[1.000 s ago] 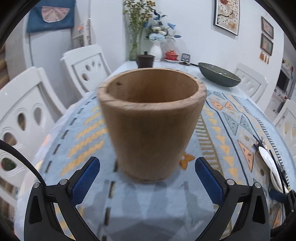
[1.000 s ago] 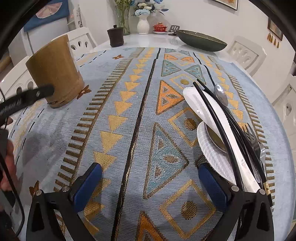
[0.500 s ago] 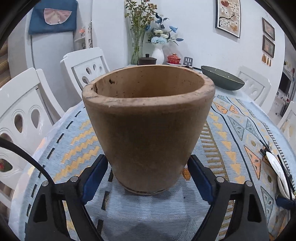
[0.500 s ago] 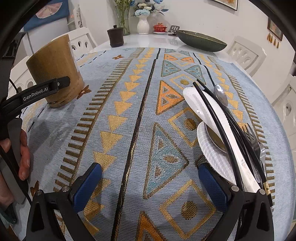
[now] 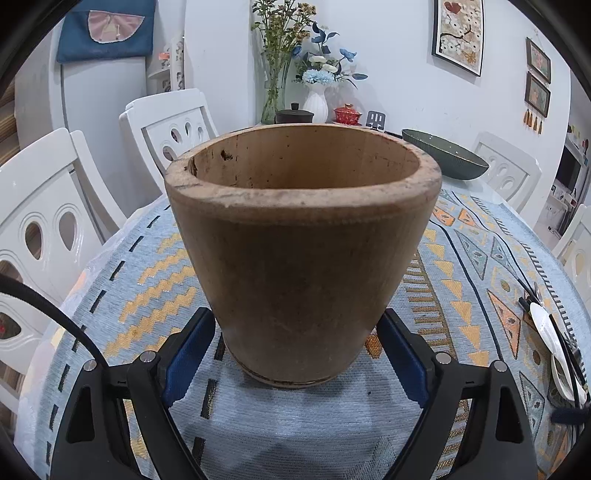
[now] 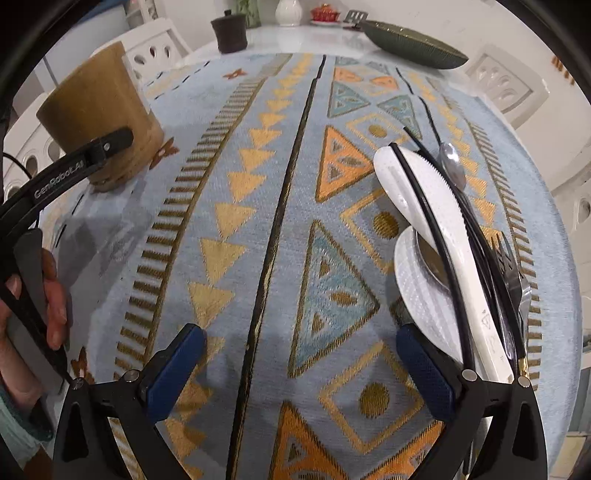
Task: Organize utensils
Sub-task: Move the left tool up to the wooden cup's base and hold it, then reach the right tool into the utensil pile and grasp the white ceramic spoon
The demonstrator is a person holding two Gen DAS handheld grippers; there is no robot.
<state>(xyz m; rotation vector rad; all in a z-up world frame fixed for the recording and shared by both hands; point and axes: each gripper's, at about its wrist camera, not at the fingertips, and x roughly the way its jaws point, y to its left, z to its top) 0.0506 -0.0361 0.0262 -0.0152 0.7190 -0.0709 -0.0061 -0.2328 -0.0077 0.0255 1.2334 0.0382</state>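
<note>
A brown wooden utensil cup [image 5: 301, 251] stands upright on the patterned tablecloth, filling the left wrist view. My left gripper [image 5: 295, 354] straddles its base, blue pads [image 5: 188, 354] close against both sides of it. The cup also shows in the right wrist view [image 6: 99, 114] at far left, with the left gripper's arm across it. My right gripper [image 6: 295, 363] is open and empty above the cloth. A pile of utensils lies to its right: a white knife [image 6: 443, 236], black chopsticks [image 6: 436, 221], a metal spoon [image 6: 452, 166], a fork [image 6: 515, 273] and a white spoon [image 6: 424, 291].
A dark green bowl [image 6: 410, 46] and a dark lidded pot [image 6: 229, 33] stand at the table's far end, with a white vase [image 5: 316, 101] and a red lidded cup [image 5: 347, 114]. White chairs [image 5: 48, 221] ring the table.
The left gripper has moved up to the cup and its jaws have narrowed onto the base. The right gripper has tilted down and sits a little nearer the utensil pile.
</note>
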